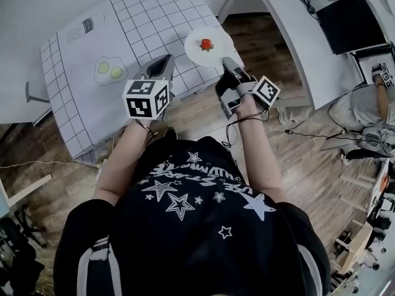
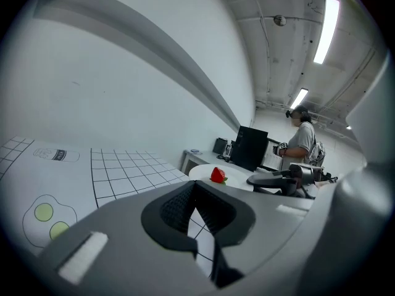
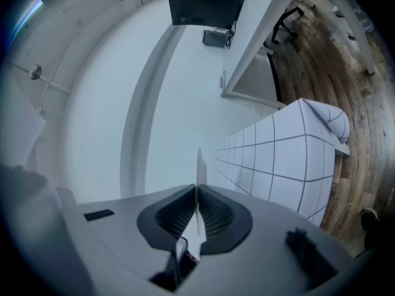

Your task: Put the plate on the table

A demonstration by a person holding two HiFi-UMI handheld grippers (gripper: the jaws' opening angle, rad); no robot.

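You hold the plate (image 1: 219, 48) at the right near corner of the table (image 1: 148, 17).

At the left, a fried egg print (image 1: 110, 71) lies on the checked table. Your left gripper (image 1: 163, 60) hovers at the table's near edge, jaws pressed together with nothing between them. The plate is white and round, so it has no long axis. It lies level, face up, with a red strawberry (image 1: 206, 44) in the middle. I cannot tell if it touches the cloth. Your right gripper (image 1: 227, 62) pinches its near rim, seen edge-on between the jaws. Both your forearms reach forward, side by side.
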